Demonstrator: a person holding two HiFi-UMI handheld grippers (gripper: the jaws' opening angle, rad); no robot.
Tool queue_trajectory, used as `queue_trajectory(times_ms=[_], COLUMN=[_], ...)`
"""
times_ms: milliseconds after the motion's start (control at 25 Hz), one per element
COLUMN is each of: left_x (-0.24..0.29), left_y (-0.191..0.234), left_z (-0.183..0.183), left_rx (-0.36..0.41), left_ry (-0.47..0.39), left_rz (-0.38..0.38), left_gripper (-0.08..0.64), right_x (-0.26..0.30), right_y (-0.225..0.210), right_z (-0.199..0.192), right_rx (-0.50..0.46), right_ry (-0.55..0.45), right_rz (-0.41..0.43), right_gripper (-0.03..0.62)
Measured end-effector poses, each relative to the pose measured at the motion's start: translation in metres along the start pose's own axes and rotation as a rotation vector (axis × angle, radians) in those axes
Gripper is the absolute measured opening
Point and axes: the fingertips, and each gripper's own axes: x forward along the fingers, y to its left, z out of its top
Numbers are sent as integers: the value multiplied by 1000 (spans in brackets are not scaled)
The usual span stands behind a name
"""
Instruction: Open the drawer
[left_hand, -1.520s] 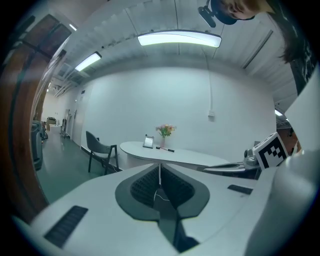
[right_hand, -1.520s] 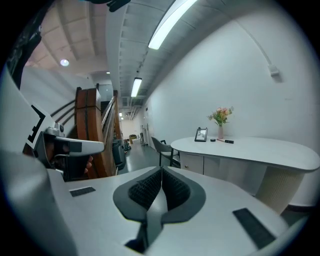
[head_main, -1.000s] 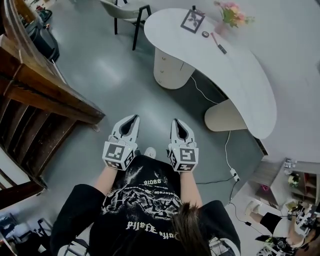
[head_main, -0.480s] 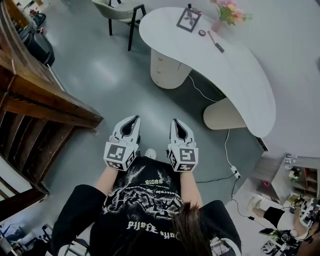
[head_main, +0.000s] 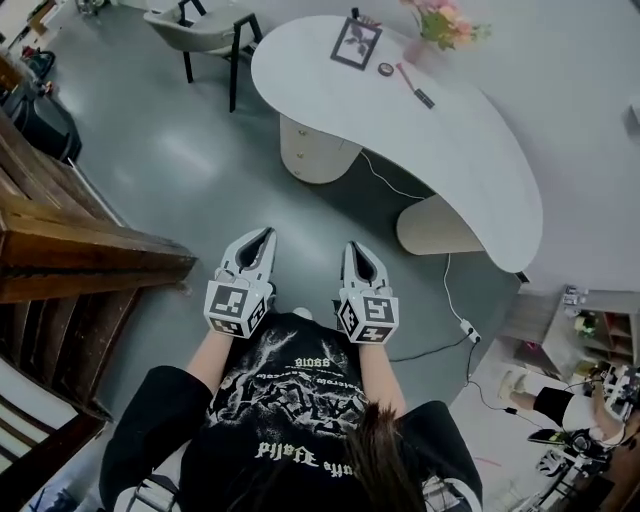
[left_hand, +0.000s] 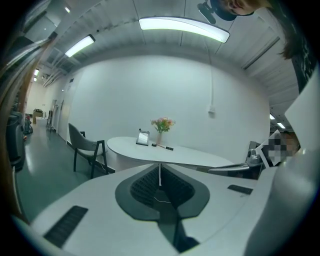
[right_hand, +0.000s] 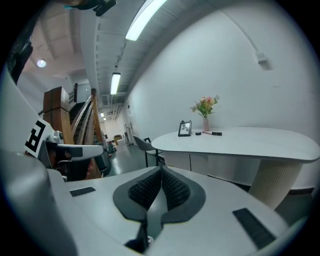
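Left gripper (head_main: 266, 236) is seen w/ jaws shut, pads meeting, nothing btwn them; right gripper (head_main: 352, 248) likewise closed & empty. Both are held side by side at waist height, pointed fwd over bare grey floor (head_main: 220, 180). The drawer (head_main: 302, 140) is found straight ahead & well apart from both, in the rounded pedestal (head_main: 335, 165) under the near end of the curved white desk (head_main: 470, 150). It lines up roughly btwn the two grippers, so neither can be called clearly nearer; the left is judged marginally better placed, since the fronts seem turned toward the chair (head_main: 200, 30) side. Drawer fronts are read as pale, stacked bands split by thin horizontal seams, long axis running level around the pedestal face; closed, flush. No handle can be made out, too small. Approach is not yet done; the gap must be closed before any pull. Flowers (head_main: 440, 25) & picture frame (head_main: 352, 45) are noted on the desk top.
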Motion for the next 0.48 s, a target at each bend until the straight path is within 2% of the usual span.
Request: queue_trajectory(times_ms=[480], left_x=[47], left_y=[81], left_z=[25], left_rx=[-1], left_ry=[21], left_rz=[-84], left_gripper=[29], right_x=[76], right_y=[29], right_z=[25], right_rx=[30], right_ry=[21], right_rz=[-76], right_gripper=[28])
